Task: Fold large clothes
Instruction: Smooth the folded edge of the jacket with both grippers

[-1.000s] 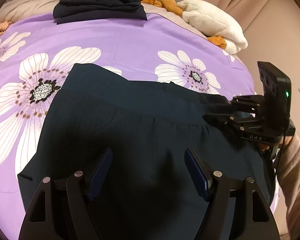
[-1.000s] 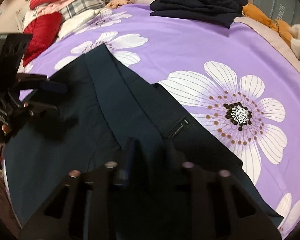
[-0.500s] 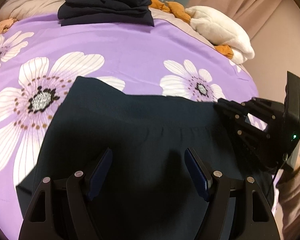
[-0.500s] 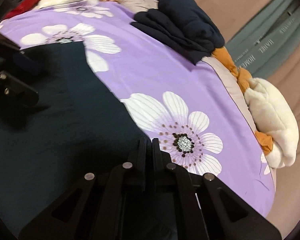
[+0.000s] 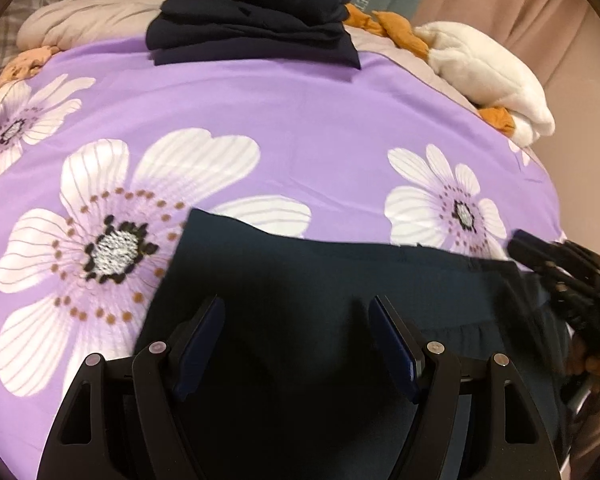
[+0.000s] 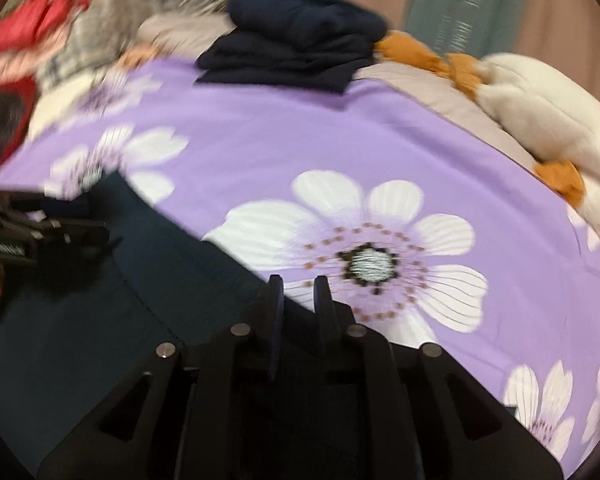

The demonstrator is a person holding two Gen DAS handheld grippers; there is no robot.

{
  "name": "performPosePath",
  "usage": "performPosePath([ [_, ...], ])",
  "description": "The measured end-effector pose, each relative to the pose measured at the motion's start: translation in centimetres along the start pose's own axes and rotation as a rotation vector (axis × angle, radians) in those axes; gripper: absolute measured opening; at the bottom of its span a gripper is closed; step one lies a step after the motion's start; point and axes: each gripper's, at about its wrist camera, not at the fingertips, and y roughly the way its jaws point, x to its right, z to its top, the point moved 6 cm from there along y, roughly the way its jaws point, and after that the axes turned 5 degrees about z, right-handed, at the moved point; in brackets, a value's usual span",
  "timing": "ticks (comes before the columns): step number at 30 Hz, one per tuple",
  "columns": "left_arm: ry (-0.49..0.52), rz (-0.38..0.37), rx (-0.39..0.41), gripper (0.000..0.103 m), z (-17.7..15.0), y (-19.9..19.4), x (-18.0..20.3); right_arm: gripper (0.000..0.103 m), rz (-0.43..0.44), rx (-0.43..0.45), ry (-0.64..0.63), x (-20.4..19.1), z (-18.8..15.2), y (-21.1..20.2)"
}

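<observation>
Trousers (image 5: pixel 308 280) lie under the wide-open left tool (image 5: pixel 298 308); right tool (image 6: pixel 298 292) opening, empty.

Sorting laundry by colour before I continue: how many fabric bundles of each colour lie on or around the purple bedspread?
Dark navy: 2, the flat navy garment and the folded navy stack
White fluffy bundle: 1
Red clothes: 1
Grey plaid cloth: 1
Total: 5

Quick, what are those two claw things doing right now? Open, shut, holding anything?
Left gripper: jaws wide open above the dark navy garment, gripping nothing.
Right gripper: jaws opening, a narrow gap showing, nothing seen between them.
</observation>
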Motion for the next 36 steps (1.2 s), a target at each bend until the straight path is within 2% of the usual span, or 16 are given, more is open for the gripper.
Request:
performPosePath([
  [4, 0.006, -0.011, 0.023, 0.074, -0.6, -1.5, -0.2, 0.019, -0.022, 0.006, 0.077, 2.3, -1.5, -3.0],
  [7, 0.062, -0.063, 0.040, 0.074, -1.7, -3.1, 1.3, 0.021, 0.019, -0.014, 0.105, 2.6, -3.5, -4.3],
  [10, 0.129, -0.087, 0.044, 0.074, -2.8, -3.6, 3.1, 0.021, 0.117, -0.028, 0.090, 0.6, -5.3, -4.6],
  [14, 0.221, -0.053, 0.031, 0.074, -3.7, -2.8, 5.0, 0.020, 0.182, -0.067, 0.016, -2.8, -6.8, -3.6],
  [18, 0.250, -0.022, -0.005, 0.074, -4.2, -1.1, 5.5, 0.016, 0.140, -0.131, -0.036, -3.8, -8.0, -1.2],
  [24, 0.207, -0.014, -0.031, 0.074, -3.7, 0.2, 4.8, 0.016, 0.109, -0.089, 0.050, -1.3, -6.9, 0.0],
  [25, 0.202, -0.011, -0.032, 0.074, -3.5, 0.3, 4.7, 0.016, 0.079, -0.085, 0.060, -0.8, -6.7, 0.3],
  [28, 0.197, 0.004, -0.033, 0.074, -3.1, 0.8, 4.8, 0.016, 0.059, -0.087, 0.094, 0.1, -6.3, 1.2],
  [36, 0.204, 0.023, -0.030, 0.074, -2.6, 1.3, 5.0, 0.016, 0.050, -0.082, 0.110, 0.6, -5.5, 1.7],
])
